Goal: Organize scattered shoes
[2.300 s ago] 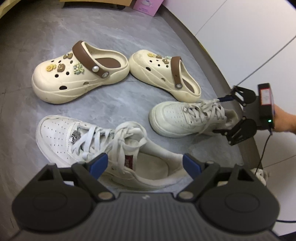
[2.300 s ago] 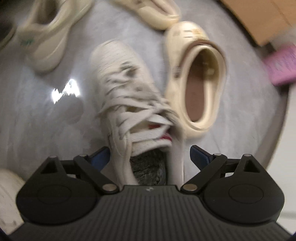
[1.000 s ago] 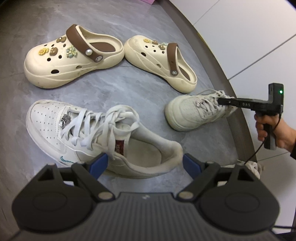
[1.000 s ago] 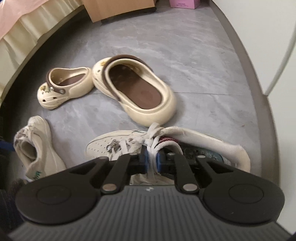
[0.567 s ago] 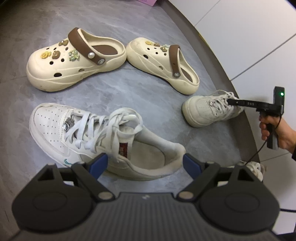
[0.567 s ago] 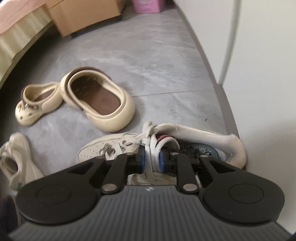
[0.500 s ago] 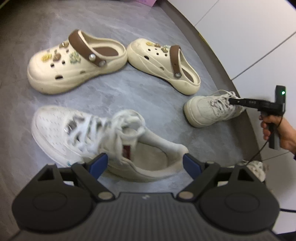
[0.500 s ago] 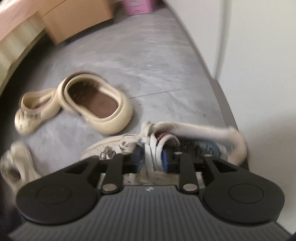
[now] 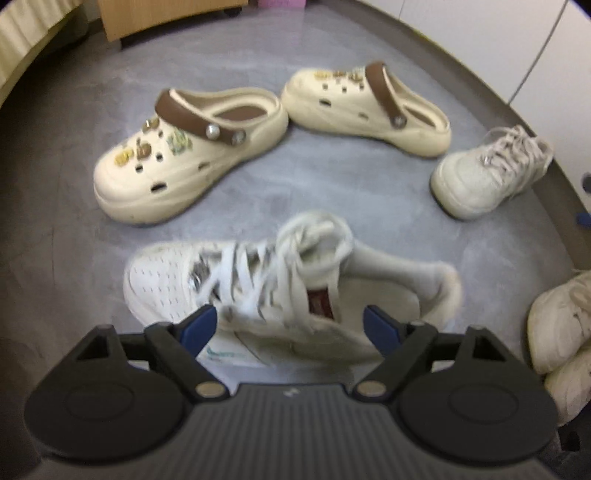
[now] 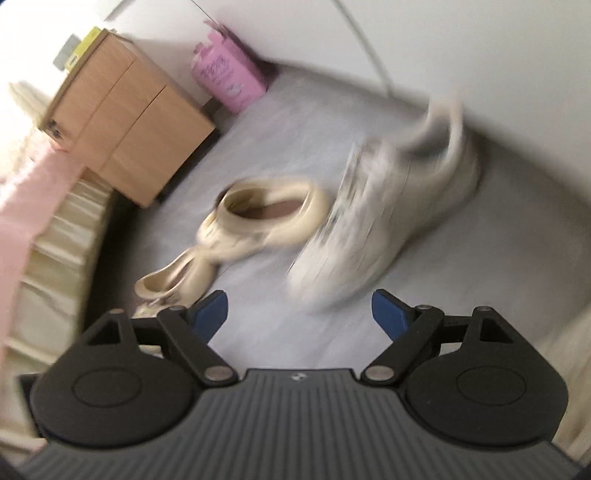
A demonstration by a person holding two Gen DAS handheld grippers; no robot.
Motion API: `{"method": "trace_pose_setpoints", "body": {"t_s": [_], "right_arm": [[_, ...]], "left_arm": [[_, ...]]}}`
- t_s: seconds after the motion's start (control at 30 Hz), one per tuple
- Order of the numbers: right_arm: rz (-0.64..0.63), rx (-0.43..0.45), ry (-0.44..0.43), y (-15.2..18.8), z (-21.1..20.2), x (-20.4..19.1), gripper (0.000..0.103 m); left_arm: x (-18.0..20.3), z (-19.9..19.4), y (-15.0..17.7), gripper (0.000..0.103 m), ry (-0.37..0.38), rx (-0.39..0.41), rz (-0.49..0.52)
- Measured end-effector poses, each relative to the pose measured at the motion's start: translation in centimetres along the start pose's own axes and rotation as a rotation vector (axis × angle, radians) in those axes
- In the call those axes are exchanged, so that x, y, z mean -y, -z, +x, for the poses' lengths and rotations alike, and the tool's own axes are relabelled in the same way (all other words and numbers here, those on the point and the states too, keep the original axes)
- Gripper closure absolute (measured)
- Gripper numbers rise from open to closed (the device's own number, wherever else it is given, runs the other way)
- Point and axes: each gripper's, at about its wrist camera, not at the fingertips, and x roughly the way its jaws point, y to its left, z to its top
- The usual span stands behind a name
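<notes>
Left wrist view: left tool [image 9: 290,325] spread wide, blue pads [image 9: 194,325] straddling the heel half of a white laced sneaker [image 9: 280,284], nothing gripped; whether the pads touch the shoe cannot be told. Sneaker on the grey floor [image 9: 251,195], toe toward 9 o'clock, red tongue label up. At 11 o'clock, a cream clog [image 9: 188,155] with brown strap and charms on the toe; at 1 o'clock, just beside its heel, a second cream clog [image 9: 365,107], touching or not cannot be told. At 2 o'clock, by the dark skirting at the white wall, a second white sneaker [image 9: 491,173], toe toward 8 o'clock. At 4 o'clock, at the frame edge, further pale shoes [image 9: 561,325], partly cut off. At 12 o'clock, a wooden cabinet [image 9: 166,18].

Right wrist view, heavily blurred: right tool [image 10: 299,314] likewise opened wide and empty. At 1 o'clock, the second white sneaker [image 10: 388,218] close to the wall, free of the tool. At 12 o'clock, a cream clog [image 10: 266,210], opening upward; at 10 o'clock, its mate [image 10: 173,277]. At 11 o'clock, the wooden cabinet [image 10: 125,122] and a pink box [image 10: 229,81] against the wall. At 9 o'clock, a bed edge with pink cloth [image 10: 33,192].
</notes>
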Motion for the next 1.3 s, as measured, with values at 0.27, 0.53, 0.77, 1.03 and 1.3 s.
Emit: {"method": "trace_pose_setpoints", "body": {"t_s": [0.27, 0.53, 0.77, 1.03, 1.3], "right_arm": [[-0.021, -0.176, -0.05, 3.9, 2.5, -1.2, 0.016], [-0.041, -0.143, -0.034, 4.3, 2.0, -1.3, 0.016], [-0.08, -0.168, 0.017, 5.2, 3.0, -1.6, 0.016], [-0.156, -0.152, -0.015, 4.9, 4.5, -3.9, 0.027], [-0.346, -0.247, 0.004, 5.3, 8.9, -7.8, 0.046]], "left_arm": [[-1.9, 2.1, -0.3, 0.03, 0.063, -0.12, -0.27], [-1.7, 4.6, 0.3, 0.05, 0.348, -0.308, -0.505], [0.5, 6.5, 1.5, 0.039, 0.61, -0.37, -0.576], [4.0, 0.2, 2.3, 0.011, 0.468, -0.197, -0.084], [2.4, -2.4, 2.3, 0.011, 0.377, -0.04, -0.038]]}}
